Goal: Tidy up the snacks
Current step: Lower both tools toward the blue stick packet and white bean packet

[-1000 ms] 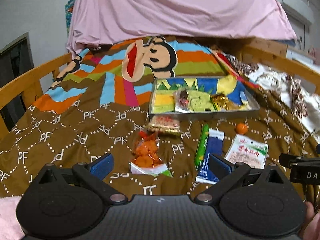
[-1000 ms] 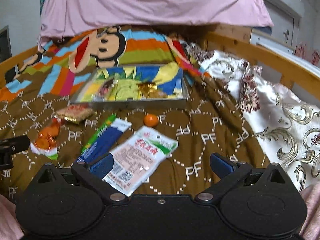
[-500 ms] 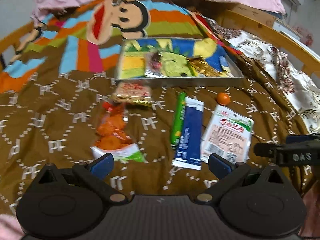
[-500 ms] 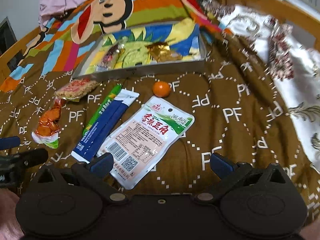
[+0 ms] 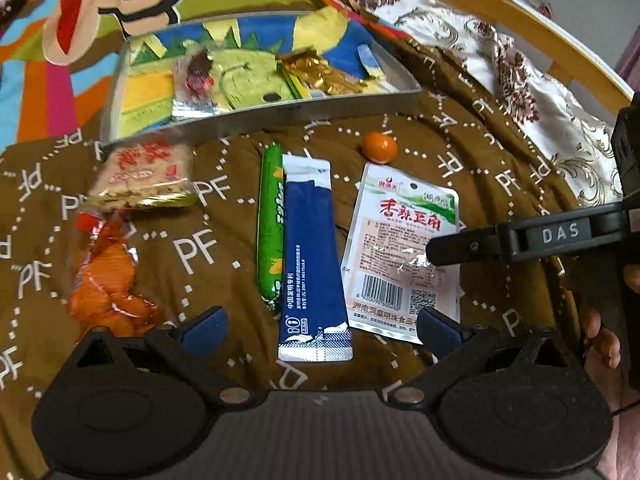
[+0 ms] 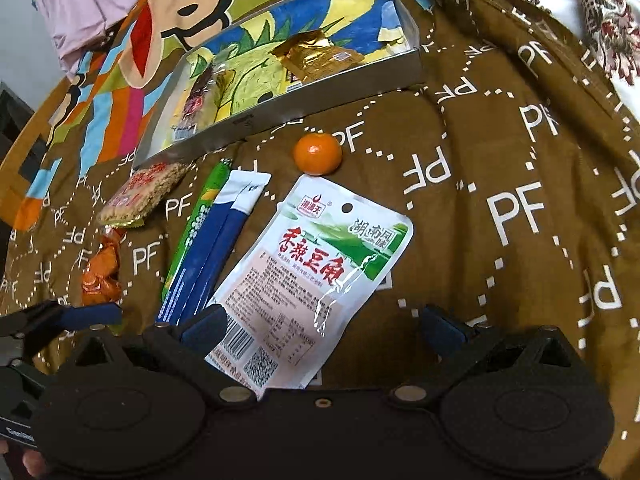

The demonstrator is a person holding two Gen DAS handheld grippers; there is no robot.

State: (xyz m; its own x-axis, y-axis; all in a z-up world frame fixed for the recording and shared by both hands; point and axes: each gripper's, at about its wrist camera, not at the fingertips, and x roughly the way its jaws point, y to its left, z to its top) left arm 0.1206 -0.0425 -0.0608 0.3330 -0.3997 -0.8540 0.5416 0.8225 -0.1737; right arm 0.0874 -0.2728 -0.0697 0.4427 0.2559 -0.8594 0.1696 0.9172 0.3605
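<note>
Bed, brown blanket [image 5: 208, 248]: metal tray [image 5: 280, 118] upper centre, part-filled; loose below it, left to right, cracker pack [image 5: 146, 172], orange bag [image 5: 106, 276], green stick [image 5: 270, 220], blue sachet [image 5: 310, 256], white pouch [image 6: 316, 276], tangerine [image 6: 318, 153]. Left tool [image 5: 320, 326] spread wide and empty over the sachet's lower end; right tool [image 6: 322, 328] likewise wide and empty, left pad over the pouch's barcode corner. Pouch and sachet look light, limp and slick, best pinched at a sealed edge; the tangerine would roll.
</note>
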